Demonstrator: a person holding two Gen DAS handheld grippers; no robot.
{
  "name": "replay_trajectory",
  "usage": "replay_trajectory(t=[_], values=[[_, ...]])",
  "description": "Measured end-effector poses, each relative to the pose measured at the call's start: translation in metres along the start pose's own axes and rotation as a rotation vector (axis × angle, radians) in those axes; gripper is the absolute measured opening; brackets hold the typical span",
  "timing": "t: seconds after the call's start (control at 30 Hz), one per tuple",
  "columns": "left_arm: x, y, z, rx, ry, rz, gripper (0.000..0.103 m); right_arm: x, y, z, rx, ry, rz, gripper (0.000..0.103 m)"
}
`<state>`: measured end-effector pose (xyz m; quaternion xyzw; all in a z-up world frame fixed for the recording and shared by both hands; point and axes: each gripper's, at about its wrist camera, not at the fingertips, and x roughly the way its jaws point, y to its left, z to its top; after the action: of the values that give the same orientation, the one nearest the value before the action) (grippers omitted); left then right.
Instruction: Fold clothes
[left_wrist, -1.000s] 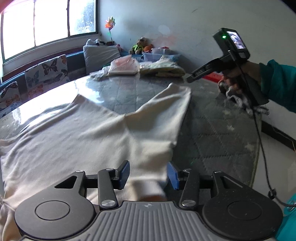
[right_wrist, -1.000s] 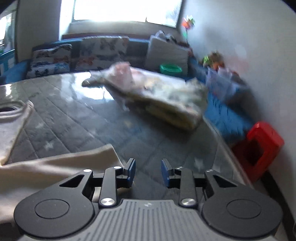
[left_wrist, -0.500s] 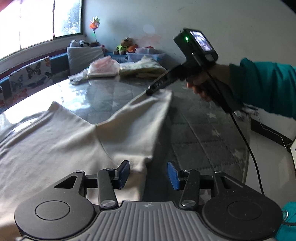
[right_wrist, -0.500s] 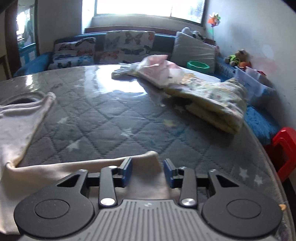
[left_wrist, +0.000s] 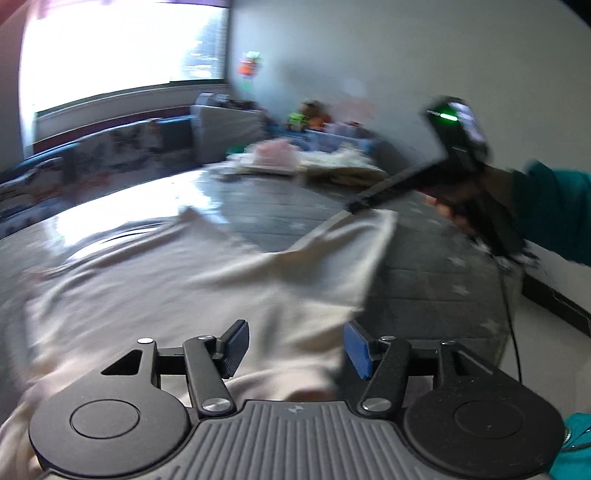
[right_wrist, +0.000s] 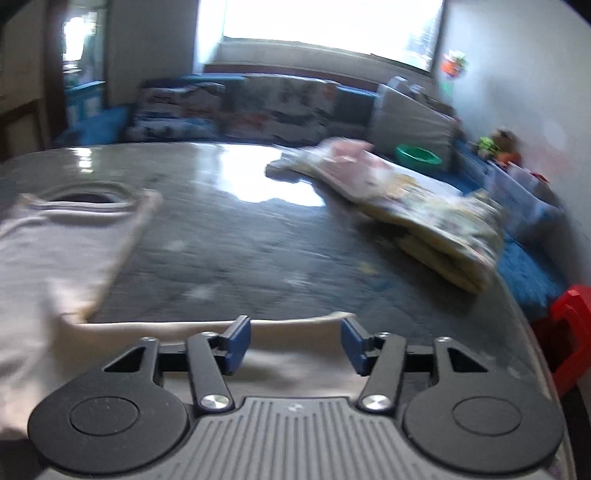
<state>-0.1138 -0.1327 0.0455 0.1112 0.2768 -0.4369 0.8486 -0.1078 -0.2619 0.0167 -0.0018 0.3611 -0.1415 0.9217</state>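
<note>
Now your left hand-held gripper (left_wrist: 294, 343) was spreading its jaws over the cream shirt (left_wrist: 177, 280), which lay flat on the grey quilted bench (right_wrist: 258, 236), cloth between the pads but not pinched. Your right hand-held gripper (right_wrist: 295, 341) was also opening, its jaws apart over the shirt's sleeve edge (right_wrist: 295, 321).

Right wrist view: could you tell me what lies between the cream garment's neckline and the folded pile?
Only bare quilted mat separates the cream garment from the folded pile.
</note>
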Motion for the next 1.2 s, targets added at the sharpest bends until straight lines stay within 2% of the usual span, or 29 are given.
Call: replay_trajectory(t=[0.07,0.3,0.43,0.57,0.63,0.73,0.9,1.0,1.2], values=[[-0.017,0.015,-0.007,-0.045,-0.01,0.074,0.061,-0.012,0.021,0.0,-0.042,-0.016,0.06,0.065],[-0.078,0.082,-0.036,-0.224,-0.014,0.406,0.061,-0.05,0.099,-0.003,-0.234,-0.098,0.233,0.082],[-0.102,0.123,-0.055,-0.306,0.003,0.616,0.06,-0.061,0.133,-0.004,-0.334,-0.114,0.307,0.087],[-0.118,0.165,-0.075,-0.415,0.032,0.755,0.059,-0.063,0.16,-0.011,-0.429,-0.106,0.339,0.09],[-0.123,0.178,-0.084,-0.45,0.044,0.771,0.058,-0.061,0.169,-0.014,-0.445,-0.091,0.355,0.09],[-0.124,0.189,-0.091,-0.468,0.052,0.757,0.055,-0.06,0.179,-0.022,-0.465,-0.073,0.374,0.09],[-0.117,0.198,-0.099,-0.482,0.07,0.718,0.026,-0.058,0.187,-0.026,-0.487,-0.054,0.385,0.09],[-0.114,0.188,-0.102,-0.442,0.061,0.721,0.018,-0.056,0.188,-0.027,-0.491,-0.046,0.384,0.092],[-0.11,0.192,-0.096,-0.402,0.069,0.75,0.013,-0.049,0.191,-0.029,-0.491,-0.025,0.375,0.096]])
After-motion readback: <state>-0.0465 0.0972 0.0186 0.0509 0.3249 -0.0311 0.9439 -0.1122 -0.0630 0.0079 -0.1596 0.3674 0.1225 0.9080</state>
